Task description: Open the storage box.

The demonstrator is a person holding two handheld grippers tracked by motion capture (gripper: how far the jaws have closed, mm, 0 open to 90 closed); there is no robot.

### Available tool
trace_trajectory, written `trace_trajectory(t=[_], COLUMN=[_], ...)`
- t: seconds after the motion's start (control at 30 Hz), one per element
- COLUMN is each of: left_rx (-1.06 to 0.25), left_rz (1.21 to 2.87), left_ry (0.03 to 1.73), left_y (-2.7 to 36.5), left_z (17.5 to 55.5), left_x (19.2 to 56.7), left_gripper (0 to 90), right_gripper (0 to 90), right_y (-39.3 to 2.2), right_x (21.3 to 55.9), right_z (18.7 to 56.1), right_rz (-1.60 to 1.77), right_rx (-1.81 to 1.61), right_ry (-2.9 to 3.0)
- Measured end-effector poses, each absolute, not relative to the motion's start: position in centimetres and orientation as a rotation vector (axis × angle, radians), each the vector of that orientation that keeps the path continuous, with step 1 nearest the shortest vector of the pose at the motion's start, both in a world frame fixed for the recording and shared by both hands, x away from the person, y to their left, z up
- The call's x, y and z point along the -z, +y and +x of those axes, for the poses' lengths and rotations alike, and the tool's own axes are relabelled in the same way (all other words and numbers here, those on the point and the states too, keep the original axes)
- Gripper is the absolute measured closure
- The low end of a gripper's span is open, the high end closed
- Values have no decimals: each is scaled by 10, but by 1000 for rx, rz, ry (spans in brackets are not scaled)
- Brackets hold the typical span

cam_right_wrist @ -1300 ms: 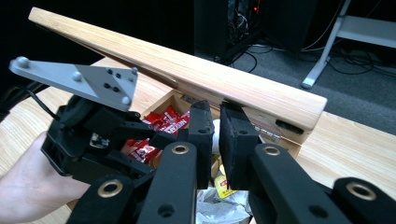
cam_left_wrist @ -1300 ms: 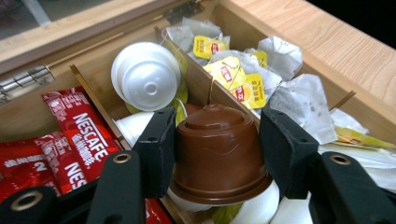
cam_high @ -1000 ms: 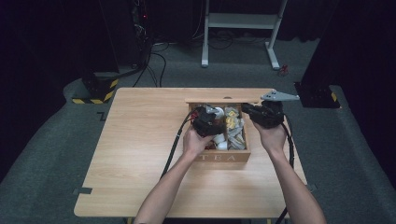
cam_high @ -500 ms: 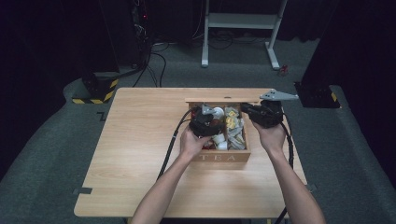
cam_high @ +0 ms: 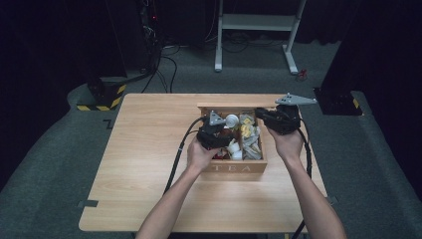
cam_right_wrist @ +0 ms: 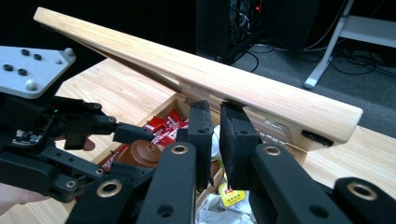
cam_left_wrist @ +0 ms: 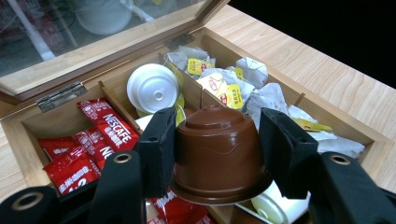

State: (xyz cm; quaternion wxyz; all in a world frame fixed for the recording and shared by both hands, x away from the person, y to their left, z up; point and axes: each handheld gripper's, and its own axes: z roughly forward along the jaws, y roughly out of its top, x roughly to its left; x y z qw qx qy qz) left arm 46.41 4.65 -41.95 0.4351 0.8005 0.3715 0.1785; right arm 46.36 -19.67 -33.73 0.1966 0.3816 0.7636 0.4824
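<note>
Left hand-held gripper (cam_left_wrist: 217,144) clamped on a brown coffee capsule (cam_left_wrist: 217,151), capsule held just above the open wooden tea box (cam_high: 234,168) near the desk (cam_high: 144,149) right edge, right hand-held gripper (cam_right_wrist: 215,140) with jaws nearly together, gripping nothing, under the raised lid (cam_right_wrist: 196,70).
</note>
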Motion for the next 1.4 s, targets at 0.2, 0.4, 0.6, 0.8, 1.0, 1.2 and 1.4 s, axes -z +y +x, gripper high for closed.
trace_trajectory(t=[0.2,0.4,0.6,0.8,1.0,1.2,1.4], left_rx=[-452,-466,-478,-495,-499,-500,-503], left_rz=[1979,1960,1930,1907,1895,1879,1862], left_ry=[913,899,899,901,906,913,925], left_y=[53,62,79,96,109,121,131], left_z=[458,448,437,427,420,417,414], left_x=[416,410,404,397,393,389,387], left_gripper=[482,482,482,483,483,483,483], right_gripper=[827,826,826,825,825,824,824], right_y=[-196,-195,-193,-191,-190,-190,-190], right_x=[337,337,338,338,338,339,340], right_z=[464,464,464,464,464,463,462], right_rz=[1068,1069,1068,1058,1060,1059,1057], right_rx=[-1351,-1350,-1357,-1352,-1348,-1353,-1353], right_ry=[2137,2140,2140,2146,2148,2143,2150])
